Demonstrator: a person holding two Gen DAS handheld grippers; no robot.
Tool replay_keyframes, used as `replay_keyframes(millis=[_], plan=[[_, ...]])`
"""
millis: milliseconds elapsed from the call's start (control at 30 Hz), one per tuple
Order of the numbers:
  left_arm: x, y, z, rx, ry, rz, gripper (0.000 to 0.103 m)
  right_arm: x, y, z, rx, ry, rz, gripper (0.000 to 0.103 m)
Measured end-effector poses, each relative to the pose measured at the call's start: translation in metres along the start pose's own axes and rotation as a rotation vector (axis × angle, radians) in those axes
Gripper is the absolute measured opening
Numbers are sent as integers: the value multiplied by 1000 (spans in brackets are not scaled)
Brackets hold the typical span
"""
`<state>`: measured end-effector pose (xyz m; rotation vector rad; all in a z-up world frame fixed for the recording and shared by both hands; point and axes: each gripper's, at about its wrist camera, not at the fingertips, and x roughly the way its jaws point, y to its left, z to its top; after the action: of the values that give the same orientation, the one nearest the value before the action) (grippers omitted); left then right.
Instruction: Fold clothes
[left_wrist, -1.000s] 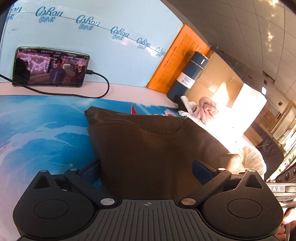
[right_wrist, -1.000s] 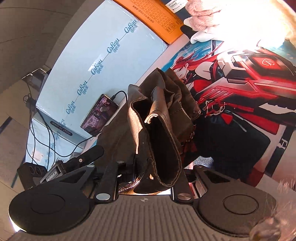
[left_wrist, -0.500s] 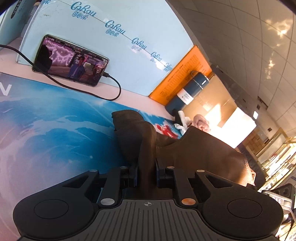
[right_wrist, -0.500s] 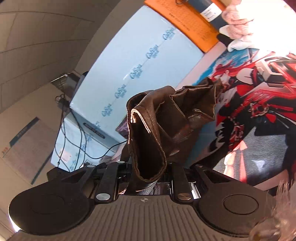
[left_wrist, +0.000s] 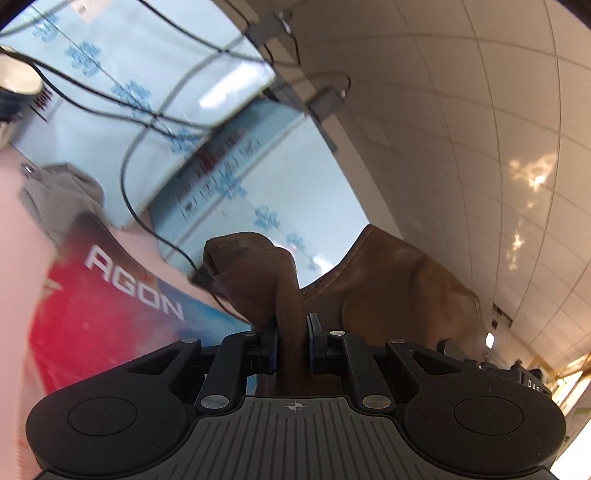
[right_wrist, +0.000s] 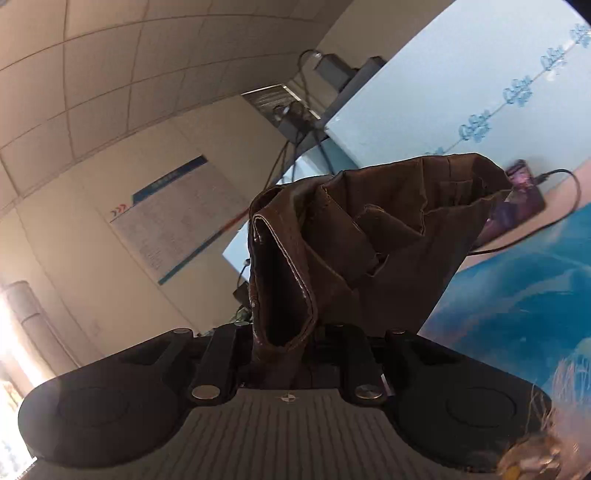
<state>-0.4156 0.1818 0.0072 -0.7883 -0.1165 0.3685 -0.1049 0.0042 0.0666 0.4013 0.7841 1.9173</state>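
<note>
Both claws — left gripper (left_wrist: 291, 341), right gripper (right_wrist: 282, 345) — are clamped on the brown garment (left_wrist: 399, 291), lifted off the mat (right_wrist: 524, 291); no finished fold visible — folding apparently remains.

brown garment (left_wrist: 399, 291) bunched, lifted off mat (seams and hem showing), pinched at two edges.

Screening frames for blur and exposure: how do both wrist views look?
Left wrist: background motion-blurred, cables and box print smeared, while the tool and garment stay sharp; glare patches on the ceiling. Right wrist: mostly sharp, left edge blown out, garment in shade; fisheye bends the ceiling lines.
</note>
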Motion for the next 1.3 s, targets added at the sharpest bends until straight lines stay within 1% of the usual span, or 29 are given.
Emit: replay_keyframes(millis=[67, 133, 200, 233, 267, 333, 400, 467, 533, 633, 700, 767, 833, 867, 900, 933, 967, 1000, 1033, 1067, 1100, 1133, 1167, 1200, 1233, 1267, 1300], plan=[[-25, 11, 12, -3, -91, 46, 12, 35, 9, 2, -38, 39, 38, 16], [-46, 22, 22, 12, -148, 103, 12, 73, 16, 1, -63, 89, 87, 16], [-62, 33, 29, 40, -177, 188, 13, 107, 15, -3, -70, 137, 151, 16], [-67, 39, 32, 29, -190, 223, 13, 123, 12, -6, -82, 161, 176, 16], [-72, 46, 35, 13, -203, 253, 13, 138, 8, -8, -90, 182, 183, 16], [-73, 58, 41, -7, -209, 338, 12, 163, -1, -15, -90, 221, 182, 16], [-70, 67, 45, -23, -201, 414, 12, 187, -10, -23, -103, 268, 165, 16], [-64, 76, 45, -29, -147, 467, 12, 200, -21, -29, -98, 310, 123, 16], [-56, 82, 45, -27, -109, 502, 12, 204, -33, -33, -74, 336, 79, 17], [-55, 84, 46, -22, -110, 520, 13, 198, -41, -34, -58, 357, 28, 22], [-54, 86, 45, -24, -106, 552, 13, 194, -46, -34, -50, 371, -7, 29], [-53, 87, 43, -14, -96, 590, 13, 194, -47, -37, -70, 401, -73, 33], [-54, 87, 41, 3, -82, 623, 19, 193, -47, -43, -83, 424, -120, 36], [-54, 87, 40, 12, -75, 639, 19, 191, -48, -46, -88, 430, -144, 41], [-53, 85, 40, 26, -72, 661, 20, 189, -48, -49, -92, 434, -168, 50], [-52, 83, 39, 43, -70, 685, 24, 186, -49, -49, -102, 425, -195, 56], [-51, 81, 39, 60, -69, 708, 27, 184, -49, -50, -113, 412, -224, 66], [-49, 78, 38, 79, -72, 756, 36, 182, -49, -50, -125, 399, -252, 69], [-47, 72, 37, 107, -82, 822, 44, 177, -48, -49, -146, 383, -283, 75], [-46, 62, 35, 146, -99, 888, 47, 171, -47, -47, -170, 366, -314, 82], [-44, 49, 33, 190, -128, 944, 50, 165, -46, -46, -195, 349, -345, 87], [-45, 35, 30, 226, -171, 967, 59, 158, -43, -44, -233, 318, -380, 87], [-46, 20, 25, 245, -227, 949, 69, 150, -40, -42, -276, 280, -417, 89], [-47, 6, 20, 246, -289, 915, 94, 144, -36, -40, -322, 239, -442, 94], [-47, -7, 14, 235, -338, 891, 103, 138, -33, -39, -363, 193, -456, 97], [-44, -18, 8, 226, -367, 878, 103, 132, -30, -38, -400, 145, -466, 103], [-39, -29, 1, 228, -383, 871, 103, 127, -28, -38, -425, 106, -474, 103]])
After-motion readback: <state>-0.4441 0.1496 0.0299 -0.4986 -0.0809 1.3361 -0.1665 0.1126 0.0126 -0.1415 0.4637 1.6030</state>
